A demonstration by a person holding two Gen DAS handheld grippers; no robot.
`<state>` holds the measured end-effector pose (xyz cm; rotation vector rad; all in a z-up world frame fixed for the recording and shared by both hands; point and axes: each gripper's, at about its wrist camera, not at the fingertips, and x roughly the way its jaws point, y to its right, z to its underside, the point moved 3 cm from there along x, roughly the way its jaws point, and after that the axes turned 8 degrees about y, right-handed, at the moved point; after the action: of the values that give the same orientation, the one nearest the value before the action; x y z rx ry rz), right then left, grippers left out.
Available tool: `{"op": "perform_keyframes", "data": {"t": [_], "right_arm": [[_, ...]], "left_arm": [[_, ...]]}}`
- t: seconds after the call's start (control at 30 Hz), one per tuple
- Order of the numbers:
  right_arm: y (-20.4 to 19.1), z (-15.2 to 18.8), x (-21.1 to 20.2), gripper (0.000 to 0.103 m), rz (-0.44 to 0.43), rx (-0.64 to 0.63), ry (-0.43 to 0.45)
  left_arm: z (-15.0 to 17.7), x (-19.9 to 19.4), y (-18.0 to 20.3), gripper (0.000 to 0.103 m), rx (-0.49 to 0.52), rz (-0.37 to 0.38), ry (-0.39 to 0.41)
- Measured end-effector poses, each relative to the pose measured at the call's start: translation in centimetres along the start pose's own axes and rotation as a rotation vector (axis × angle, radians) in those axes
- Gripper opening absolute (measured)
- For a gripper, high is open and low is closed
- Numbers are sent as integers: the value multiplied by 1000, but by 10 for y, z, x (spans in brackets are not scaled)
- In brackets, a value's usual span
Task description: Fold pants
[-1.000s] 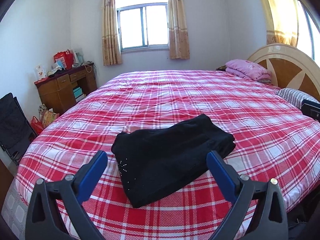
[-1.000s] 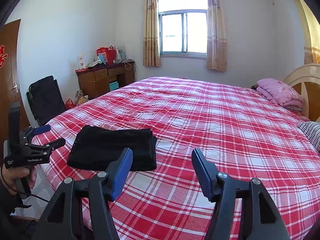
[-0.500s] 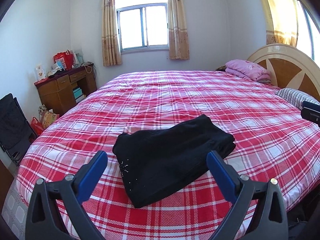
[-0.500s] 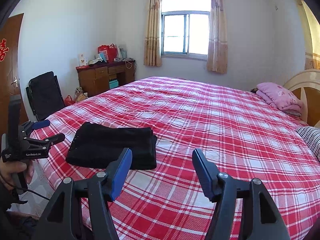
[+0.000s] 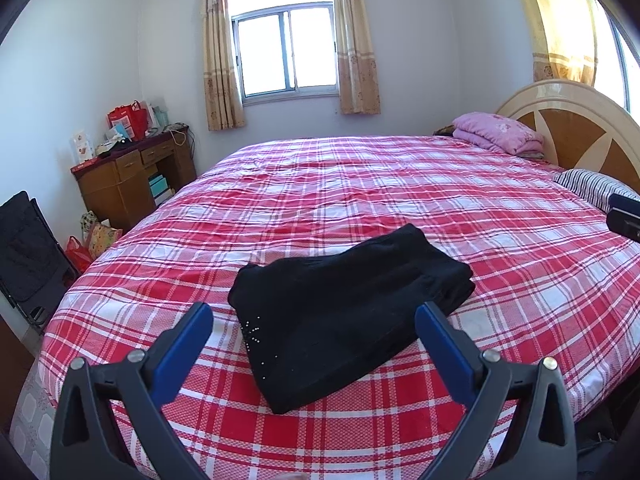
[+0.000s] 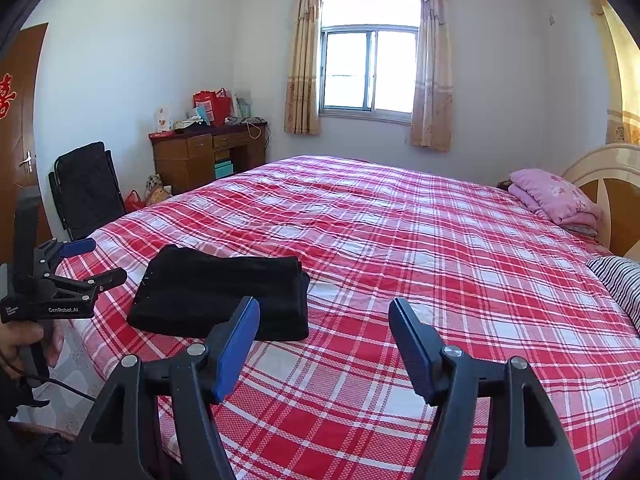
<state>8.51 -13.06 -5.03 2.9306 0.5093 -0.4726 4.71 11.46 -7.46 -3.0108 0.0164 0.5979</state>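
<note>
The black pants [image 5: 344, 312] are seen already folded into a compact, thick rectangle lying flat on the red plaid bed [image 5: 400, 184], near its lower left edge in the right wrist view and at the lower centre of the frame in the left wrist view. The fabric is judged to be soft, limp and light, with several layers stacked, so the bundle would sag and could come undone if lifted by one corner; a hold across the thick folded edge at the right of the bundle, where the layers are seen stacked, or a pinch through all layers at two opposite sides, is judged to be the safer choice. A small cluster of pale studs is seen near the left front corner, and it is judged better avoided as a gripping place. The left claw [image 5: 314, 334] is held with its blue pads wide apart and nothing between them that is pressed; the pants lie just beyond and between its tips in the frame, apparently untouched. The right claw [image 6: 324, 336] is likewise spread, its jaws having just been opening, with only bedspread seen in the gap; the pants lie to the left of its left pad, apart from it.
</note>
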Motion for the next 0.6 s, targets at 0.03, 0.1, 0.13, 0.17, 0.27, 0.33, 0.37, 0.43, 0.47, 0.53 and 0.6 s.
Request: {"op": "perform_keyframes", "data": {"t": [0.03, 0.1, 0.13, 0.17, 0.27, 0.33, 0.37, 0.43, 0.47, 0.53, 0.6], "right_arm": [[0, 0, -1, 69, 1, -1, 2], [0, -2, -2, 69, 0, 0, 7], [0, -2, -3, 69, 0, 1, 11], [-1, -3, -4, 69, 0, 1, 16], [-2, -4, -6, 69, 3, -8, 22], [-4, -3, -5, 69, 7, -14, 22], [-4, -3, -4, 69, 7, -16, 22], [-5, -3, -4, 69, 6, -22, 19], [-6, -2, -4, 69, 6, -25, 18], [-7, -1, -3, 69, 5, -30, 16], [-8, 0, -3, 69, 3, -33, 15]], "left_arm": [[0, 0, 1, 103, 3, -1, -5], [0, 0, 2, 103, 9, -6, -6], [0, 0, 2, 103, 12, -7, -7], [0, 0, 3, 103, 16, -9, -7], [-1, -2, 4, 103, 19, -14, 3], [-2, -5, 4, 103, 17, -15, 14], [-3, -5, 3, 103, 17, -18, 18], [-4, -6, 3, 103, 20, -31, 25], [-4, -6, 3, 103, 24, -39, 27], [-4, -5, 2, 103, 29, -60, 24], [-2, -3, 3, 103, 41, -88, 17]]}}
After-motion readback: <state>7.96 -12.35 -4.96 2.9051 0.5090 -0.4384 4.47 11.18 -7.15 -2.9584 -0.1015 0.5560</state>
